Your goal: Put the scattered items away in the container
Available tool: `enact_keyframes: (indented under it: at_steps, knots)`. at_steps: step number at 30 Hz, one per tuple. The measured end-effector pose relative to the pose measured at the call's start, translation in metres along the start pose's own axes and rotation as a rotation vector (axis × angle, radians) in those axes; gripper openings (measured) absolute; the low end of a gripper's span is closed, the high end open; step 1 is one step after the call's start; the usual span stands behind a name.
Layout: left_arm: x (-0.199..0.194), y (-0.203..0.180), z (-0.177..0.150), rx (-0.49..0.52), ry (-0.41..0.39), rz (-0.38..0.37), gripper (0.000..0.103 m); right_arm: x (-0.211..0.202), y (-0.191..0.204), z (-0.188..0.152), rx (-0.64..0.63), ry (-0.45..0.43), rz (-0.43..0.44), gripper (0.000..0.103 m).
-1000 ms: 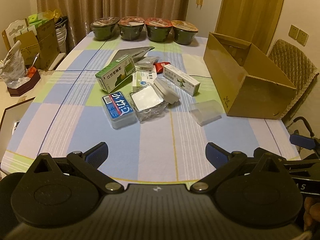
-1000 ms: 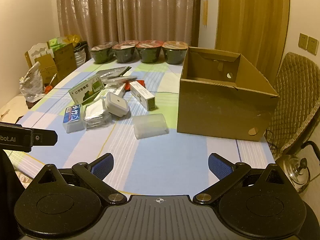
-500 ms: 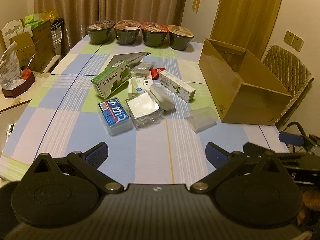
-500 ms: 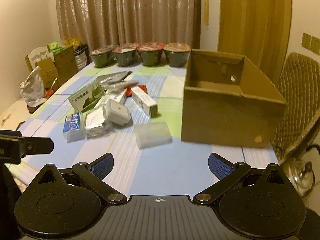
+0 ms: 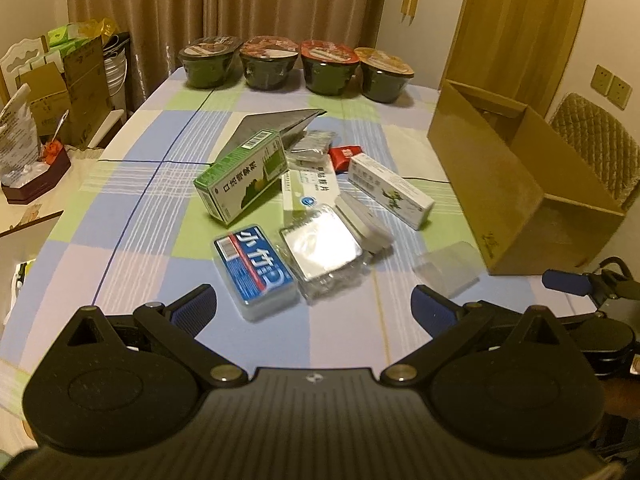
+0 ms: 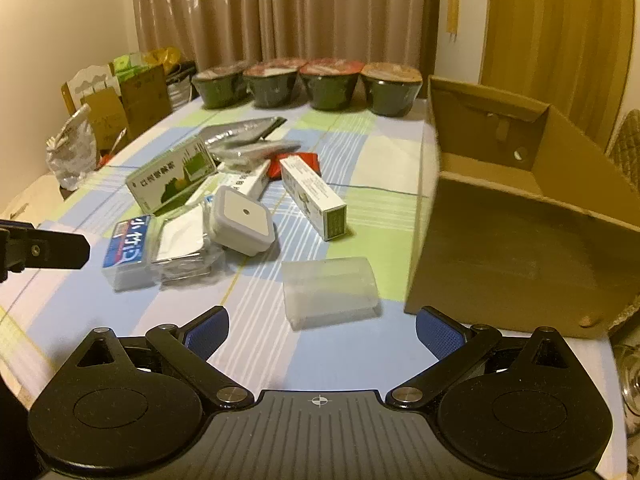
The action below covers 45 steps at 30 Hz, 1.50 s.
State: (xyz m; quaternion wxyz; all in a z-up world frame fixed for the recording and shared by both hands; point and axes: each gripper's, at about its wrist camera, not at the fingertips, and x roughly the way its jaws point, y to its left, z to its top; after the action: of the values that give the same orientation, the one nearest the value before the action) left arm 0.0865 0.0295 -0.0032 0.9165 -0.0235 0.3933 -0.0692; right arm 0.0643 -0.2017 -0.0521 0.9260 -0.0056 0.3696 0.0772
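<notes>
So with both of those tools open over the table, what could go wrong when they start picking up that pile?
1. The white square gadget leans on the foil-topped tray; lifting either could topple the other.
2. The clear plastic case, nearest the right tool, looks smooth and may slip.
3. The cardboard box sits close to the table's right edge, so a bump while dropping things in might shove it off.
</notes>
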Motion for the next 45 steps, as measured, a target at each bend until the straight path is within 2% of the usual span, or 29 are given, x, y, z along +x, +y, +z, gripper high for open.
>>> enact_keyframes:
  at_steps: [10, 16, 17, 18, 31, 37, 39, 41, 45]
  knots:
    - [0.038, 0.005, 0.008, -0.003, 0.042, -0.007, 0.102, 0.057, -0.011, 0.004, 0.044, 0.068, -0.015, 0.103]
    - [0.052, 0.001, 0.008, -0.004, 0.062, -0.023, 0.102, 0.075, -0.011, 0.003, 0.052, 0.064, -0.014, 0.103]
    - [0.053, 0.001, 0.008, -0.003, 0.063, -0.026, 0.102, 0.077, -0.01, 0.003, 0.045, 0.065, -0.008, 0.093]
    - [0.055, 0.001, 0.008, -0.003, 0.064, -0.028, 0.102, 0.078, -0.008, 0.003, 0.035, 0.072, 0.0, 0.077]
    - [0.071, 0.015, 0.007, -0.041, 0.074, 0.001, 0.102, 0.08, -0.002, 0.006, 0.044, 0.06, 0.006, 0.077]
    - [0.083, 0.028, 0.009, -0.085, 0.077, 0.053, 0.101, 0.077, 0.0, 0.004, 0.044, 0.061, -0.003, 0.074]
    - [0.089, 0.033, 0.009, -0.11, 0.076, 0.085, 0.096, 0.077, 0.002, 0.003, 0.04, 0.061, -0.002, 0.074]
    - [0.095, 0.039, 0.009, -0.143, 0.087, 0.116, 0.081, 0.076, 0.002, 0.002, 0.032, 0.06, -0.004, 0.074]
    - [0.108, 0.051, 0.01, -0.207, 0.104, 0.146, 0.071, 0.076, 0.002, 0.002, 0.021, 0.06, -0.01, 0.074]
